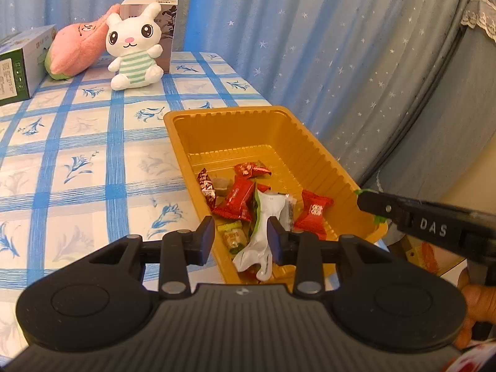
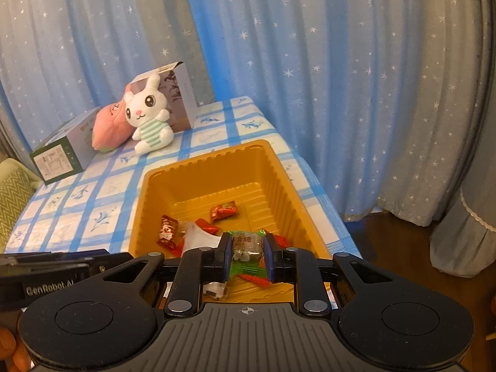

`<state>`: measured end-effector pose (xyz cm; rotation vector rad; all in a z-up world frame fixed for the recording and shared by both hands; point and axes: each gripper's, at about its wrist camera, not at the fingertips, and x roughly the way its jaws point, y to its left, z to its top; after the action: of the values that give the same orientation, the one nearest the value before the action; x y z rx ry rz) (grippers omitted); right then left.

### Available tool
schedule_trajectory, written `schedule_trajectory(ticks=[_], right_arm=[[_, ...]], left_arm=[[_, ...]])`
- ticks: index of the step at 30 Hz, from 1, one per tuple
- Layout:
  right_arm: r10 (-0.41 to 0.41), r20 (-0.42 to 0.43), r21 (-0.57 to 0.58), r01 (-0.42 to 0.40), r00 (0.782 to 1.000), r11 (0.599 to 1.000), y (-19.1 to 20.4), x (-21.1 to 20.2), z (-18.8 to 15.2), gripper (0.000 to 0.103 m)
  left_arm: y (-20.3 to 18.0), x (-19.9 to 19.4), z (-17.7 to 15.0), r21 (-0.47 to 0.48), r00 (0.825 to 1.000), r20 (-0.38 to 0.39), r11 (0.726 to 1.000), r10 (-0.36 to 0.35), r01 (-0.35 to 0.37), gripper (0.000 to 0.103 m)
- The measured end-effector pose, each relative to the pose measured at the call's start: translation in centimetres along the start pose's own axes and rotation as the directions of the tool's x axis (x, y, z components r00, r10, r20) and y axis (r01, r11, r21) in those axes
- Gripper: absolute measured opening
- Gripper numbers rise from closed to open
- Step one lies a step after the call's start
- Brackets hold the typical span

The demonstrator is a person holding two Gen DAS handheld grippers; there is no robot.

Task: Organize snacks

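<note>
Hovering at lower centre, the left gripper (image 1: 241, 240) has its fingers apart beside a white wrapper (image 1: 263, 232) lying in the gold tray (image 1: 325, 161) on the checked desk (image 1: 77, 161). The right gripper (image 2: 247, 255) clamps a green-edged candy (image 2: 247, 246) over the tray's near end.

a home room — starry blue curtains (image 2: 325, 77), a checked cloth on the worktop (image 1: 77, 155), a plush rabbit (image 1: 133, 46) beside boxes.

My right gripper (image 2: 247, 255) clamped on a green-wrapped candy (image 2: 246, 248) above the gold tray (image 2: 155, 192), red snacks (image 2: 223, 210) inside, plush rabbit (image 2: 148, 117) far left.
</note>
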<state>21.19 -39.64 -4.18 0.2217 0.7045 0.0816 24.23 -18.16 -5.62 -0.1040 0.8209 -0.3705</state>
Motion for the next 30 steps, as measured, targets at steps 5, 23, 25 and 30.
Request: schedule_trajectory(ticks=[5, 23, 25, 30], right_arm=[[0.01, -0.001, -0.01, -0.01, 1.0, 1.0, 0.5, -0.1, 0.1, 0.022], [0.103, -0.004, 0.01, -0.103, 0.995, 0.995, 1.2, 1.7, 1.4, 0.062], [0.099, 0.026, 0.054, -0.1, 0.995, 0.993, 0.5, 1.2, 1.3, 0.073], [0.065, 0.032, 0.094, -0.067, 0.997, 0.993, -0.7, -0.4, 0.9, 0.073]], left_arm=[[0.1, -0.3, -0.4, 0.004, 1.0, -0.003, 1.0, 0.003, -0.003, 0.035], [1.3, -1.3, -0.8, 0.019, 0.999, 0.019, 0.999, 0.047, -0.048, 0.073], [1.4, -1.6, -1.0, 0.03, 0.998, 0.032, 0.998, 0.058, -0.059, 0.079], [1.5, -2.2, -1.7, 0.041, 0.996, 0.04, 0.996, 0.077, -0.079, 0.091]])
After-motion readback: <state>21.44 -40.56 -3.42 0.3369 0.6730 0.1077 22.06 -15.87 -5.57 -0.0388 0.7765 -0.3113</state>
